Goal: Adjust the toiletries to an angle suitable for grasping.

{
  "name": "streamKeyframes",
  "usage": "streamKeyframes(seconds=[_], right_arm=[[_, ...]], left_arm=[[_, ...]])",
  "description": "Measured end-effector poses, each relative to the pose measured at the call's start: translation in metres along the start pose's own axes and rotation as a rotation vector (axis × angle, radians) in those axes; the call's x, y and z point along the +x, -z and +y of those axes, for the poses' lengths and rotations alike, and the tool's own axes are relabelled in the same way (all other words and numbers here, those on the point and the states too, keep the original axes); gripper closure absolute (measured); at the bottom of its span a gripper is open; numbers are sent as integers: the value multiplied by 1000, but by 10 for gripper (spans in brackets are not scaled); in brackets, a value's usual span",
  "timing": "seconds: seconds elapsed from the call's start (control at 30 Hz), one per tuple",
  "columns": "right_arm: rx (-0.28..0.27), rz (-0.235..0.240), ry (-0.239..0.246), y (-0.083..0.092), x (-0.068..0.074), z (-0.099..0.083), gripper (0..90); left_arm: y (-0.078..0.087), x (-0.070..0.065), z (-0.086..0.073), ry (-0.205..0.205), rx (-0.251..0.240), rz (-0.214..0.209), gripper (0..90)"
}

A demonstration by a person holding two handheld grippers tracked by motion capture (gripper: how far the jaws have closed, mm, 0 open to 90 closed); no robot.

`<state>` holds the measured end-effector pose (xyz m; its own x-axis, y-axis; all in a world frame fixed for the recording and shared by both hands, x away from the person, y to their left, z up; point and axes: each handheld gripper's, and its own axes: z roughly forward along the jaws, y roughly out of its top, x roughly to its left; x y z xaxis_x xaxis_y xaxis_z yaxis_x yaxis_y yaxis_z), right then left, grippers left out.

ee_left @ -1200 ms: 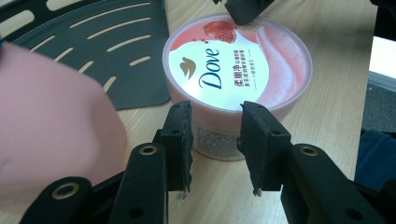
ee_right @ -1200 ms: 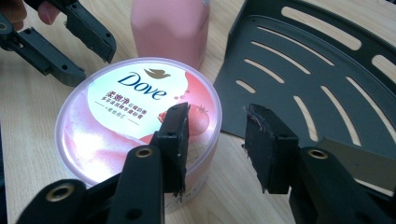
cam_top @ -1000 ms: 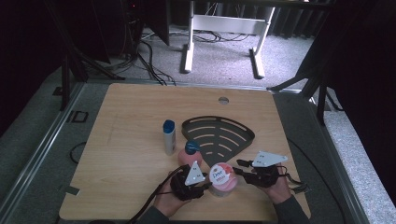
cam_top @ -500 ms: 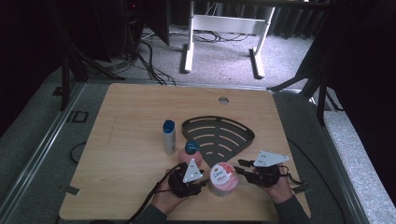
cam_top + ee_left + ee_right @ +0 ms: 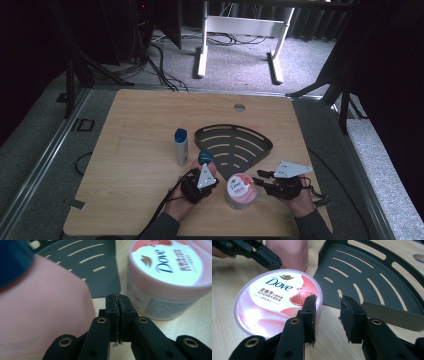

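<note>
Pink Dove cream tub (image 5: 240,190) with a round pink-and-white printed lid stands upright near the front edge of the pale wooden table (image 5: 140,125), and everything else is placed from it. Well to its left and a little farther back stands a slim grey tube with a blue cap (image 5: 180,146). Closer on the left, a pink bottle with a dark blue cap (image 5: 205,159) rises just beside the left gripper (image 5: 202,181), whose jaws have just been closing and now meet with nothing between them, short of the tub's side. Behind the tub lies a flat black fan-shaped slotted metal rack (image 5: 235,145), its near edge close to the tub. On the right, the right gripper (image 5: 260,181) points at the tub with its jaws apart, the tub's rim just beside one pad and no pad pressing on it.

Compared with a second ago, the left gripper sits slightly lower and nearer the tub; the tub, tube, rack and right gripper lie as before.

Around the table runs grey carpet (image 5: 320,65), with black cables (image 5: 160,60) and a white desk frame (image 5: 240,25) behind.
</note>
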<state>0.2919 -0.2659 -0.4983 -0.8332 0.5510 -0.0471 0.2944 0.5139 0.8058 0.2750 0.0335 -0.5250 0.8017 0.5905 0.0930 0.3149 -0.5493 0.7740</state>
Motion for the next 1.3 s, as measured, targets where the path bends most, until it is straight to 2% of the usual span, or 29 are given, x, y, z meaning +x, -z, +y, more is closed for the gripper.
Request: streamKeyframes(seconds=[0.1, 0.43, 0.9, 1.3], right_arm=[[1, -7, 2, 0, 0, 0, 652], [0, -18, 2, 2, -2, -1, 682], [-4, -37, -4, 3, -3, -2, 720], [1, -46, 18, 1, 0, -2, 881]], left_arm=[[0, 3, 0, 11, -2, 4, 894], [0, 9, -2, 11, 7, 37, 894], [2, 25, -9, 53, 17, 77, 890], [1, 36, -13, 79, 31, 103, 890]])
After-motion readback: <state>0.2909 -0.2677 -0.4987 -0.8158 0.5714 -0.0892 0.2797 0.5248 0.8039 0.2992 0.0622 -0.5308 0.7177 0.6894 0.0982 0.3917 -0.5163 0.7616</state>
